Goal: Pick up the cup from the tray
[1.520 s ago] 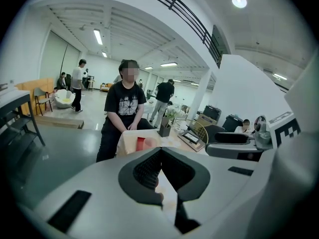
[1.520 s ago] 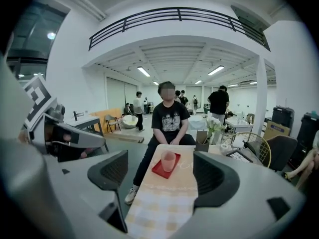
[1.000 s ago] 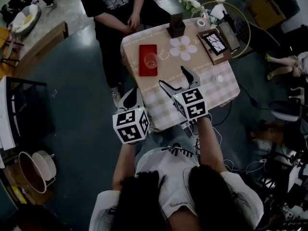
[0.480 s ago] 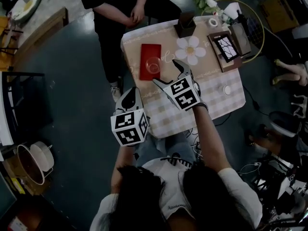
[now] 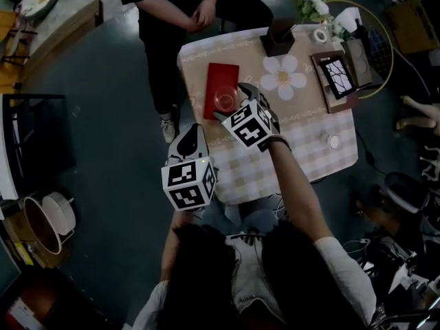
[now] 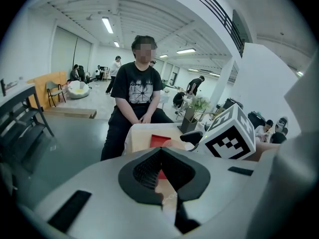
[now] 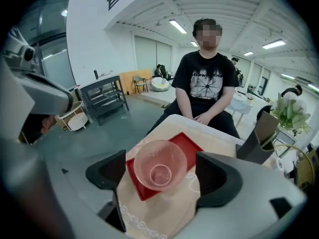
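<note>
The left tool (image 6: 160, 151), jaws closed together with nothing between them, is held just off the near left corner of the surface (image 5: 302, 163), which wears a checked cloth. To its right a red tray (image 5: 221, 78) lies flat on the surface. A clear cup (image 7: 159, 166) stands upright on the tray's near end. The right tool (image 7: 159, 172) is spread wide with the cup between its jaws, a gap on each side and neither pad touching. A person (image 5: 185, 5) in black sits at the far side.
</note>
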A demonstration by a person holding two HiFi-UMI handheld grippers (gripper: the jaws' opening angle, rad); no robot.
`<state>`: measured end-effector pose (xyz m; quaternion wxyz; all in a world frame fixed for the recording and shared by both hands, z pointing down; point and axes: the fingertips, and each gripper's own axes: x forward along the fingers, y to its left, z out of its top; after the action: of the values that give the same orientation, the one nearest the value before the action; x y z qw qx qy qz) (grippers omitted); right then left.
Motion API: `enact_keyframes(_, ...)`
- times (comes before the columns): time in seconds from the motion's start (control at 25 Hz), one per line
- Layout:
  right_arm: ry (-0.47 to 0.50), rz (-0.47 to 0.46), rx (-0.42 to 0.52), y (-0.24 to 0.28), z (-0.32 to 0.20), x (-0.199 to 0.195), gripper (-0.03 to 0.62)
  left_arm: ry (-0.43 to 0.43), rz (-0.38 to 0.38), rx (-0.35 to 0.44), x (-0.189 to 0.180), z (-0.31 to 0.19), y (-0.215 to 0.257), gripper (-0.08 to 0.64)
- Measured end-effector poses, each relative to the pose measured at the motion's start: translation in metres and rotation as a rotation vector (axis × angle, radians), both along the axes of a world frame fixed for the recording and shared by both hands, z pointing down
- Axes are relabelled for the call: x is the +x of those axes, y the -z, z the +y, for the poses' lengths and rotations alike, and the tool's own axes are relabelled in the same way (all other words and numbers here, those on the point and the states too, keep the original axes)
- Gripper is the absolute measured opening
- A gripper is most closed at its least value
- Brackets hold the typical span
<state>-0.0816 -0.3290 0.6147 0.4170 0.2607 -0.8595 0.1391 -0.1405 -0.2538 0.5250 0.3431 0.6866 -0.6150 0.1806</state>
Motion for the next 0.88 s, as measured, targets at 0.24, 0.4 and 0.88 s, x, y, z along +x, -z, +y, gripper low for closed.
enact_keyframes(0.24,0.062,0.057,-0.024,-0.019,-0.001,-0.009,0.422,0.050,-0.032,-0.036,-0.016,0.005,-0.013,0.006)
enact_keyframes(0.4,0.087,0.083,-0.058,-0.029,-0.004,-0.010,0.420,0.065,-0.039,-0.037,-0.020,0.005,-0.015,0.006)
enact_keyframes(0.88,0.068,0.070,-0.080,-0.021,-0.002,-0.008,0.399,0.070,-0.029,-0.029,-0.021,0.011,-0.011,0.006)
